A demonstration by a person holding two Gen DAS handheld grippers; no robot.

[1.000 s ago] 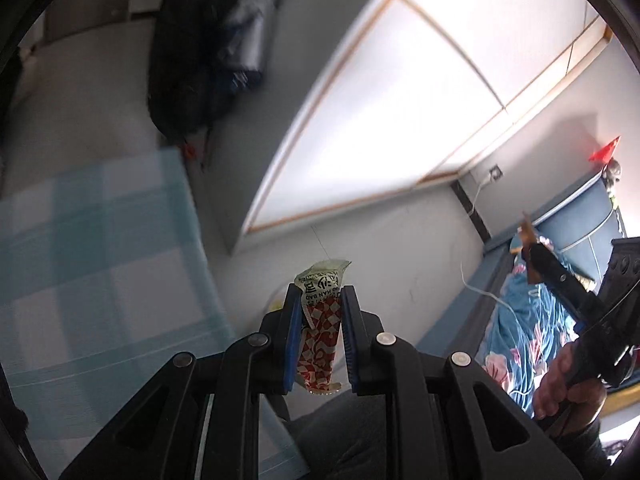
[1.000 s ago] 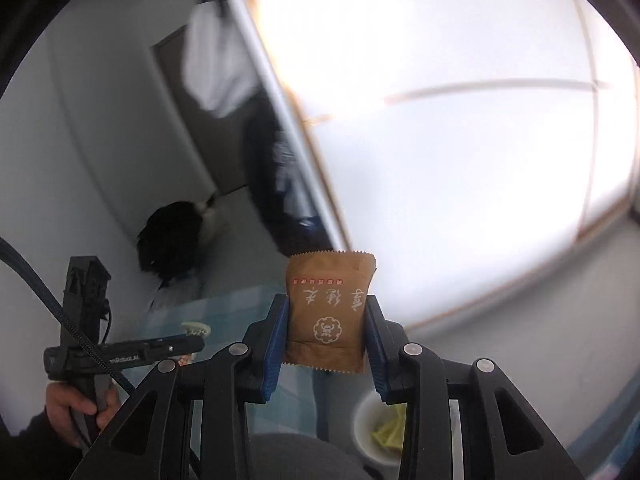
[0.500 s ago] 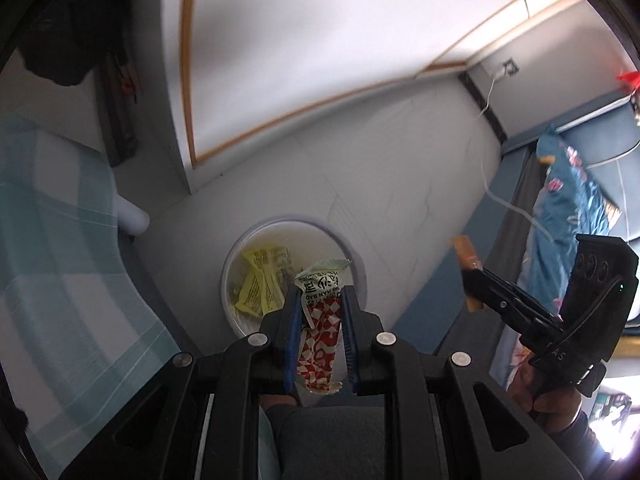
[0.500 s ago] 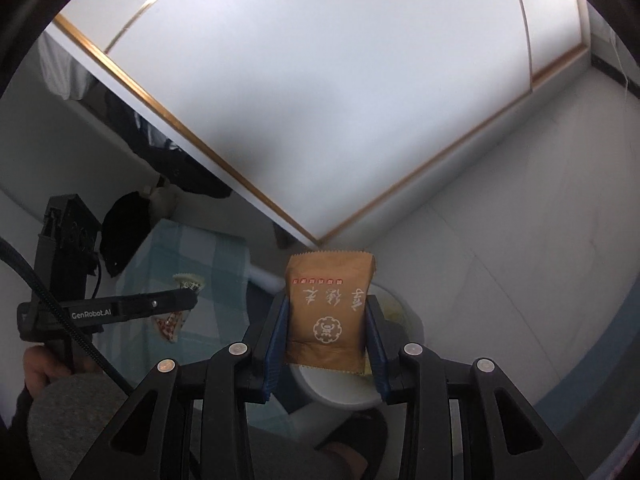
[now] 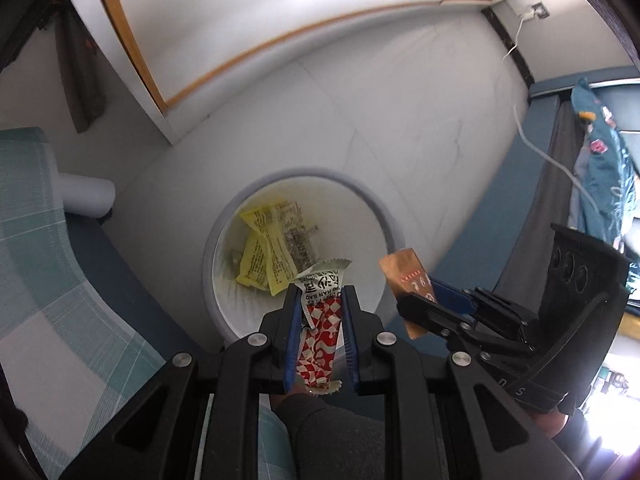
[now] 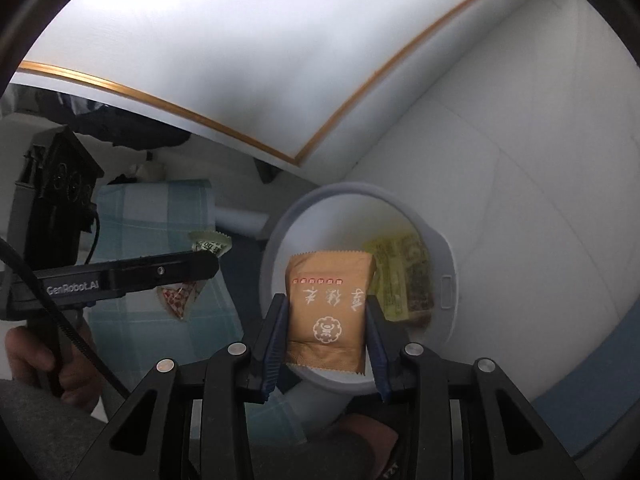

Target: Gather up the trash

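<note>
My left gripper (image 5: pixel 320 296) is shut on a red-and-white checked wrapper (image 5: pixel 320 340) and points steeply down over the near rim of a white round bin (image 5: pixel 224 240). Yellow wrappers (image 5: pixel 268 252) lie inside the bin. My right gripper (image 6: pixel 326 304) is shut on a brown snack wrapper (image 6: pixel 328 320), held above the bin (image 6: pixel 276 240) with the yellow wrappers (image 6: pixel 396 280) behind it. In the left wrist view the right gripper (image 5: pixel 424 292) and its brown wrapper (image 5: pixel 404 272) hang at the bin's right rim. The right wrist view shows the left gripper (image 6: pixel 208 264) left of the bin.
A table with a blue-and-white checked cloth (image 5: pixel 36 260) stands left of the bin, its white leg (image 5: pixel 84 200) close by. A white cabinet with wood trim (image 5: pixel 132 40) rises behind. A white cable (image 5: pixel 552 160) and patterned blue bedding (image 5: pixel 600 160) are at the right. A grey-clad knee (image 5: pixel 332 436) is below.
Both grippers have dropped and tipped downward, from facing the cabinet and wall to looking into the bin, which now fills the middle of both views. Each still holds its wrapper.
</note>
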